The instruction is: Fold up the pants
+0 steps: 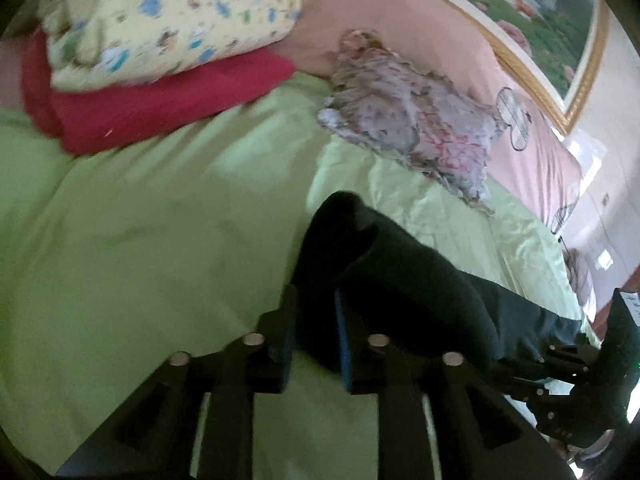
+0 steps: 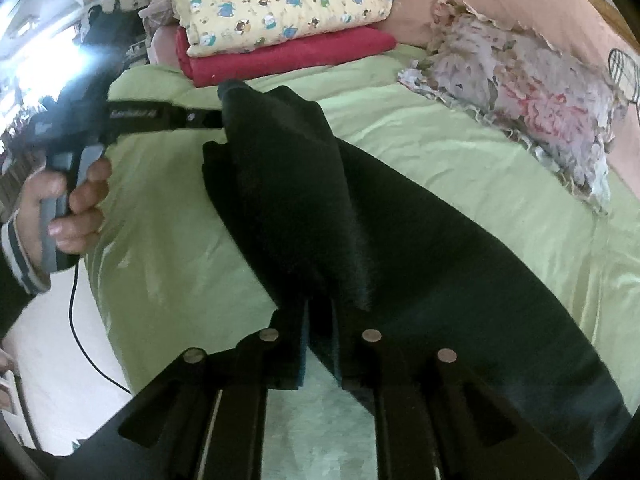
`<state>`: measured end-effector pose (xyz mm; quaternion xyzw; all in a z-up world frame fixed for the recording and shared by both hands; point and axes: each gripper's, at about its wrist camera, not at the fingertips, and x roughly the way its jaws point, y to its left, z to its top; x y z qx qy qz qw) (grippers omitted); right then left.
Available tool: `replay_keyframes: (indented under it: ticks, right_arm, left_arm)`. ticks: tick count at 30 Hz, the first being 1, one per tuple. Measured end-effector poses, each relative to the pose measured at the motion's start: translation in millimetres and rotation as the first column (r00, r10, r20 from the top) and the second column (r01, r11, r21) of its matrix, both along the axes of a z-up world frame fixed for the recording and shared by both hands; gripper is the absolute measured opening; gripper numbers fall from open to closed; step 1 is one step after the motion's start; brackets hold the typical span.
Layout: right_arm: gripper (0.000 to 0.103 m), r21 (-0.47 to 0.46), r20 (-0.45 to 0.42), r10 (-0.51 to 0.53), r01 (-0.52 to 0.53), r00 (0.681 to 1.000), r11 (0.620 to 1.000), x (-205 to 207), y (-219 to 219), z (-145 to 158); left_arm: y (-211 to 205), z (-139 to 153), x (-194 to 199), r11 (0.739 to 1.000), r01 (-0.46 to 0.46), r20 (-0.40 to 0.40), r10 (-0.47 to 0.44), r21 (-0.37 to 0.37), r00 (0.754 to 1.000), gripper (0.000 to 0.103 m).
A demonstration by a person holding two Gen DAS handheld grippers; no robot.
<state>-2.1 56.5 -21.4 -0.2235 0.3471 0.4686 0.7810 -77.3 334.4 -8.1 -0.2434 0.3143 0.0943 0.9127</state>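
Dark pants (image 2: 420,240) lie across a light green bedsheet (image 2: 168,240), part lifted off it. My right gripper (image 2: 320,320) is shut on an edge of the pants at the near end. My left gripper (image 1: 316,320) is shut on another part of the pants (image 1: 400,272), which hang in a raised fold from it. In the right wrist view the left gripper (image 2: 216,118) shows at the far left, held in a hand, pinching the raised corner. In the left wrist view the right gripper (image 1: 560,360) shows at the lower right, on the pants' other end.
A yellow patterned quilt (image 2: 280,4) sits on a folded red blanket (image 2: 288,58) at the head of the bed. A frilly floral pillow (image 2: 520,96) lies to the right against a pink headboard (image 1: 420,28). The bed's left edge drops to a pale floor (image 2: 52,360).
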Motion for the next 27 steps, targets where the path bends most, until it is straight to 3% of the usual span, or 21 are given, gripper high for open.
replay_keyframes:
  ticks: [2, 4, 6, 11, 18, 23, 27]
  right_arm:
    - [0.025, 0.026, -0.038, 0.011, -0.01, 0.999, 1.0, -1, -1, 1]
    - [0.042, 0.064, -0.07, 0.029, -0.024, 0.997, 0.998, -3, -1, 6]
    - [0.043, 0.091, -0.074, 0.041, -0.034, 0.996, 0.995, -6, -2, 11]
    - [0.043, 0.158, -0.12, 0.045, -0.026, 0.992, 0.987, -3, -8, 24]
    - [0.043, 0.216, -0.171, -0.026, 0.063, 0.985, 0.974, 21, -32, 37]
    - [0.043, 0.236, -0.241, -0.108, 0.166, 0.965, 0.957, 52, -53, 37]
    - [0.043, 0.253, -0.283, -0.155, 0.23, 0.947, 0.94, 75, -69, 37]
  left_arm:
    - [-3, 4, -9, 1.0, -0.012, 0.013, 0.012, -0.023, 1.0, 0.033]
    - [-7, 9, -15, 0.999, -0.023, 0.023, 0.025, -0.049, 0.999, 0.043]
    - [-12, 15, -20, 0.997, -0.035, 0.033, 0.038, -0.073, 0.999, 0.06]
    - [-22, 25, -15, 0.99, -0.06, 0.015, 0.062, -0.125, 0.998, 0.071]
    - [-26, 20, 3, 0.97, -0.111, -0.039, 0.105, -0.219, 0.994, 0.077]
    - [-22, 14, 14, 0.953, -0.182, -0.074, 0.169, -0.243, 0.983, 0.077]
    - [-18, 2, 18, 0.948, -0.244, -0.138, 0.219, -0.205, 0.966, 0.077]
